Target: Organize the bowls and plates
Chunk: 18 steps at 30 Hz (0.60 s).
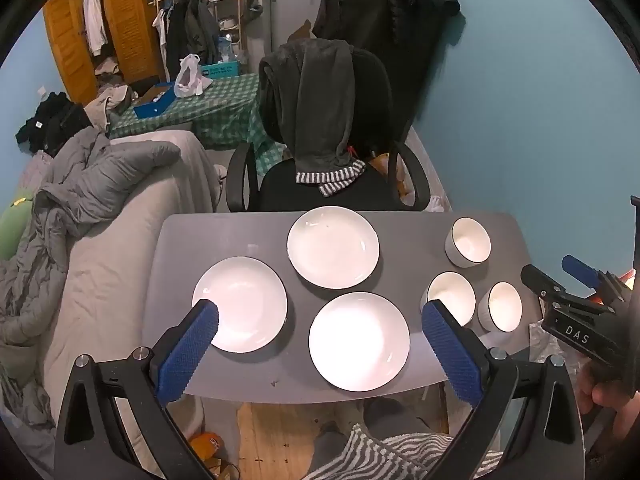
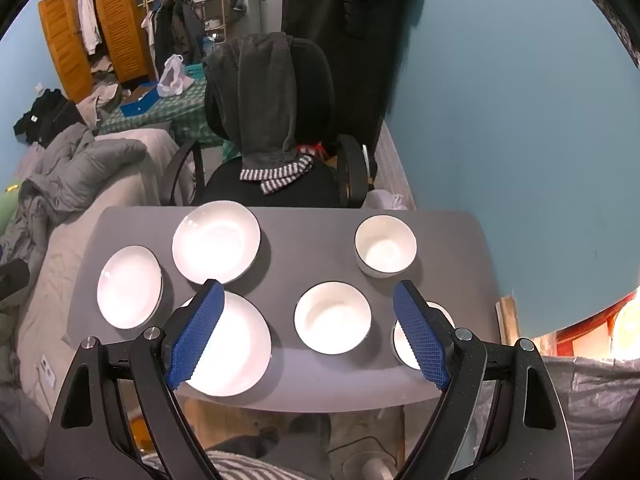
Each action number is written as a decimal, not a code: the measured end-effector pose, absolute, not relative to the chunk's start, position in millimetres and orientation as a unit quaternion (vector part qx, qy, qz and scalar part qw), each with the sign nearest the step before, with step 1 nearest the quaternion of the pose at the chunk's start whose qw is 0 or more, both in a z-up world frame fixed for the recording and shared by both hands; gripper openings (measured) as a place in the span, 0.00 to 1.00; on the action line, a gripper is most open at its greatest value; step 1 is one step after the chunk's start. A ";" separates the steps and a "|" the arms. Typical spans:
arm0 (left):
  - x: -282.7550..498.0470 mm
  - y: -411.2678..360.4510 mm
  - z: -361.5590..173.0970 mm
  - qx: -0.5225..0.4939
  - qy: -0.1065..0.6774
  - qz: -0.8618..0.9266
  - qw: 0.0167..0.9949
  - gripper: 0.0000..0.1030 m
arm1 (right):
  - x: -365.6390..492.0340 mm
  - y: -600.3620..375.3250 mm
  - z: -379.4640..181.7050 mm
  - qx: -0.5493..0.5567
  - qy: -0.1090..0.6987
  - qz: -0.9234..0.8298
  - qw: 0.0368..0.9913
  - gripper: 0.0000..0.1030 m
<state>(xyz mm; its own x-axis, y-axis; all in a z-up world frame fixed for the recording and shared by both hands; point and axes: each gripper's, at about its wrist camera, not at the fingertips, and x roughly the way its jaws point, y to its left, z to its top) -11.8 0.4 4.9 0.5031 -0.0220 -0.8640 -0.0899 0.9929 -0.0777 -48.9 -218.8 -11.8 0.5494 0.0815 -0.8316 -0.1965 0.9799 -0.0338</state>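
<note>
Altogether three plates and three bowls sat on the table; left gripper and right gripper hung wide apart, empty.

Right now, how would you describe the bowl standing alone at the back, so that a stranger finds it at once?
On the grey table, three white plates lie left and three white bowls right. The far bowl stands alone near the table's back right corner, beside the blue wall; the other two bowls sit together near the front edge.
</note>
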 end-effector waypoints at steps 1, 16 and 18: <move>-12.1 -0.3 4.7 -0.056 0.498 0.018 0.865 1.00 | -49.5 -218.9 -11.8 -0.061 0.468 0.079 0.878 0.82; -13.2 -5.9 7.0 -0.053 0.500 0.011 0.864 1.00 | -53.0 -220.7 -12.4 -0.061 0.466 0.082 0.879 0.82; -13.9 -6.7 6.5 -0.052 0.500 0.011 0.864 1.00 | -53.5 -221.2 -12.2 -0.060 0.466 0.082 0.879 0.82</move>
<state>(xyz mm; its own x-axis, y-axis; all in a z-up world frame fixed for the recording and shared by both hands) -13.9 -6.7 6.5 0.4990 -0.0333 -0.8660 -0.0700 0.9945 -0.0785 -53.5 -221.2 -12.2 0.5519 0.0886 -0.8292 -0.2002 0.9793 -0.0286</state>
